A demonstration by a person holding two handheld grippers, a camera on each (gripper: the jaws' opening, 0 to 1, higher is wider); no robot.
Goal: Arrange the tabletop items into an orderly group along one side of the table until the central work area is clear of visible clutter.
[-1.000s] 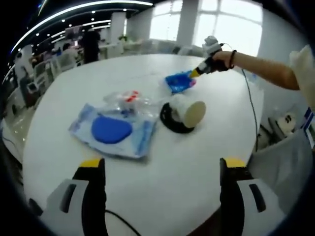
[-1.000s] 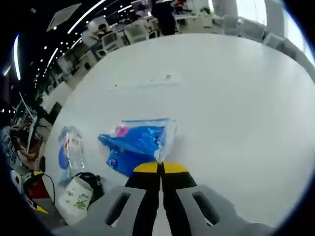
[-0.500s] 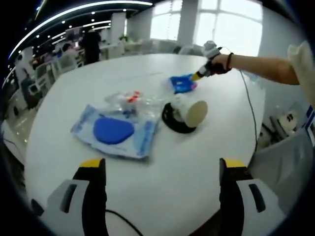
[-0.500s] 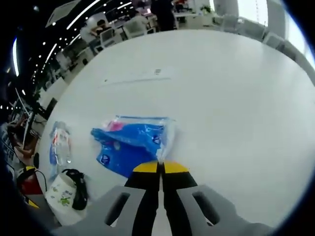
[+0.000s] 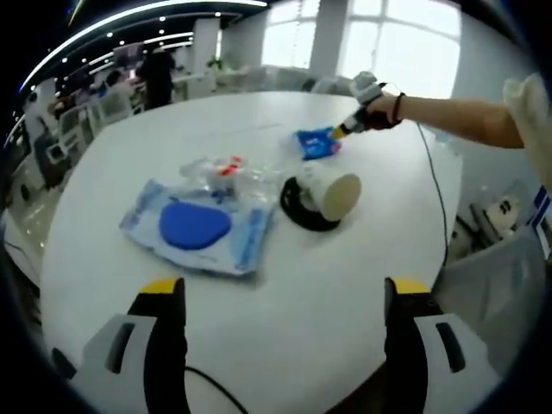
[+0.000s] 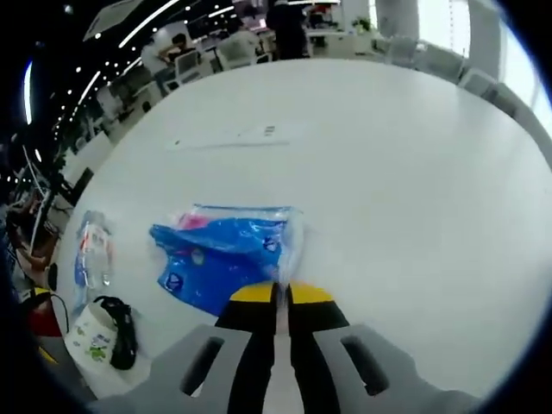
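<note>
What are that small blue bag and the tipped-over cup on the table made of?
The small blue bag looks like thin glossy plastic film: it crinkles, and its clear edge is pinched in the right tongs. The cup, lying on its side, looks like matte paper or card, off-white and dull; I can't be sure.

Ahead of my left gripper, beyond the round white table (image 5: 285, 345), tall bright windows (image 5: 405, 47) flank a white pillar (image 5: 329, 34). To the left, curved ceiling light strips (image 5: 129, 19) arc over desks and chairs (image 5: 103, 108). Past my right gripper, more office desks (image 6: 203, 60) line the dim hall.
</note>
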